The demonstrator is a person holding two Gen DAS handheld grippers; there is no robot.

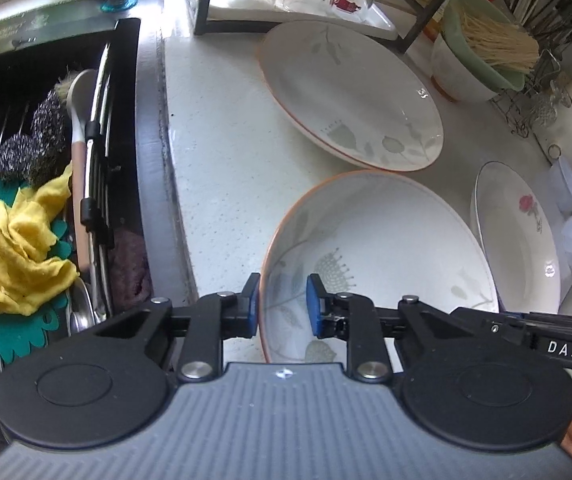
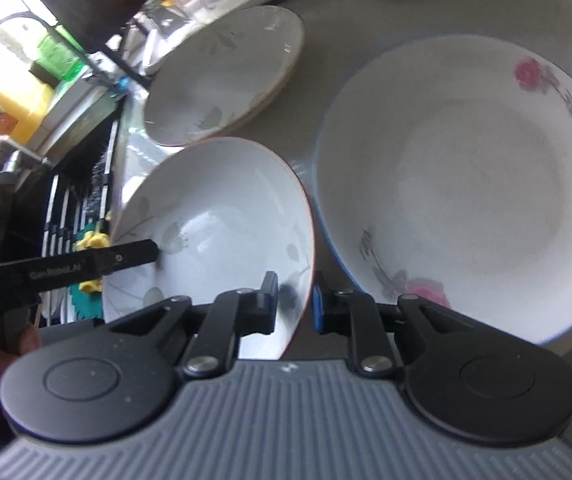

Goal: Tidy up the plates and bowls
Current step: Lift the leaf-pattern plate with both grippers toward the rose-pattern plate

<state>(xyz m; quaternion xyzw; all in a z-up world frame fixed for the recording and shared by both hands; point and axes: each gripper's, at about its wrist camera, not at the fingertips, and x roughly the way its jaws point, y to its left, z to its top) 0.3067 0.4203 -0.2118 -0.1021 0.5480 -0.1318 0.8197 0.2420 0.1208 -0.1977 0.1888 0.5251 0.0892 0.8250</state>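
Home kitchen: sink [image 1: 46,160] with scourers, countertop [image 1: 214,160] of plates [image 1: 350,92].

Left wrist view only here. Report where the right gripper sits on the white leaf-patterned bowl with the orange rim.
Observer: The right gripper straddles the white leaf-patterned bowl at the rim beside the white rose-printed plate, with one finger inside and the blue pad outside.
Operator: Count the roses on that plate.
Observer: Two pink roses, one at the far rim and one at the near rim, close to the gripper.
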